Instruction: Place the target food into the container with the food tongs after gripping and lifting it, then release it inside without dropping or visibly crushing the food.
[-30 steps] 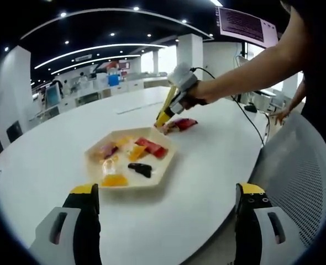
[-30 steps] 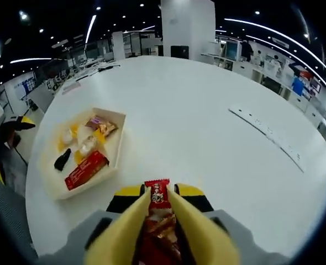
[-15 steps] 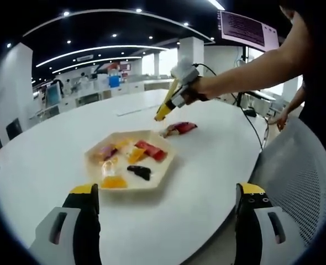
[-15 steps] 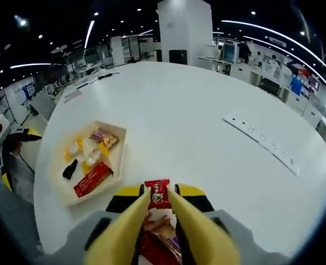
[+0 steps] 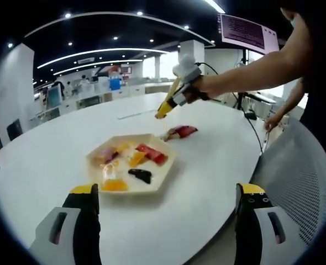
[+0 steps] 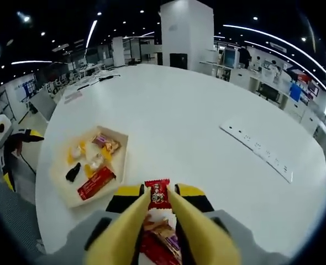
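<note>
— While you look along your right gripper (image 6: 158, 190), what do its jaws have?
— They carry the yellow tongs (image 6: 123, 223), and the tongs are closed on a small red packet (image 6: 157, 195). It stands upright between the tips, above the white desk (image 6: 196, 116). Lower down, between the tong arms, I see more red and gold wrapper; I cannot tell whether it belongs to the same packet.

— And the tray (image 5: 146, 189)?
— It sits on the desk, well to the left of the packet in my right gripper view. The packet is not in it. Inside lie a red bar (image 5: 153, 154), a black piece (image 5: 140, 175), an orange piece (image 5: 114, 184) and a few other sweets.

— Your left gripper (image 5: 167, 190)?
— Its jaws stand wide apart with nothing between them, on the near side of the tray. From there I see a hand (image 5: 199, 91) holding the tongs up in the air beyond the tray, tips tilted down. Under them a red wrapper (image 5: 180, 131) lies on the desk just beside the tray's far rim.
</note>
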The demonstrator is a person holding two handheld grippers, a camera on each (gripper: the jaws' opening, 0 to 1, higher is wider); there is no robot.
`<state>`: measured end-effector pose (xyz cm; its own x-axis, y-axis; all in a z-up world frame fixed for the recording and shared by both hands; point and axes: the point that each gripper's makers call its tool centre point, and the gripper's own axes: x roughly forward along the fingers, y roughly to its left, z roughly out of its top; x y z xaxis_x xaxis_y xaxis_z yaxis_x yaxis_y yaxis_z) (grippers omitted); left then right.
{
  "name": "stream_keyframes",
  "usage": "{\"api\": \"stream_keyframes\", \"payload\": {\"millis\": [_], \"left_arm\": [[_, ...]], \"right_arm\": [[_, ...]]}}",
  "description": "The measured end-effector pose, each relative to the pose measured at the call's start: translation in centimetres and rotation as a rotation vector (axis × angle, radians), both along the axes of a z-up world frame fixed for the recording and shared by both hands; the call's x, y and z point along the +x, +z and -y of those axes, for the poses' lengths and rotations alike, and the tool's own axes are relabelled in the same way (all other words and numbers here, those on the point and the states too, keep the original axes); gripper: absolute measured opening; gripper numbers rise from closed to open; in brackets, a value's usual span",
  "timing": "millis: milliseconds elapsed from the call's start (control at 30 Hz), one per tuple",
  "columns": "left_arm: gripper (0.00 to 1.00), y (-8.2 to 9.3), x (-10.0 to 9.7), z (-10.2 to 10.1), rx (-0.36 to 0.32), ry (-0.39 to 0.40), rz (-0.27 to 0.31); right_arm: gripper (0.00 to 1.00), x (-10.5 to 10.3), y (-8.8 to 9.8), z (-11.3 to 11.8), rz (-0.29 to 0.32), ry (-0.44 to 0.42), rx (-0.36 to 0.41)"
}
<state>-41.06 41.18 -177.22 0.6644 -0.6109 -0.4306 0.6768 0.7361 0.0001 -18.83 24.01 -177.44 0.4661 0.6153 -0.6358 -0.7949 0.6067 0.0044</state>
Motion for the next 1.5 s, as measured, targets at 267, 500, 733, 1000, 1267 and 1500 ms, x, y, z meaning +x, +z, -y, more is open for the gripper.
{"api": "stream_keyframes", "payload": {"millis": [267,500,733,1000,1267,1500], "left_arm": [[1.00,-0.1,0.0,-0.1,0.015,-0.001,0.005],[1.00,0.1,0.0,0.0,0.013,-0.002,0.009],[1.00,0.1,0.0,-0.1,0.014,-0.003,0.015],[1.00,0.1,0.0,-0.1,0.018,-0.005,0.019],[1.00,0.1,0.0,-0.1,0.021,-0.004,0.021],[1.00,0.2,0.0,-0.1,0.023,-0.003,0.024]], "right_arm": [[0.21,-0.1,0.1,0.2,0.006,0.000,-0.009],[0.21,-0.5,0.9,-0.6,0.008,0.006,-0.003],[0.21,-1.4,1.3,-2.4,0.011,0.026,0.000],[0.21,-2.7,2.3,-5.2,0.012,0.051,0.024],[0.21,-3.9,3.4,-7.1,0.017,0.094,0.045],[0.21,-5.2,4.4,-9.3,0.028,0.138,0.054]]}}
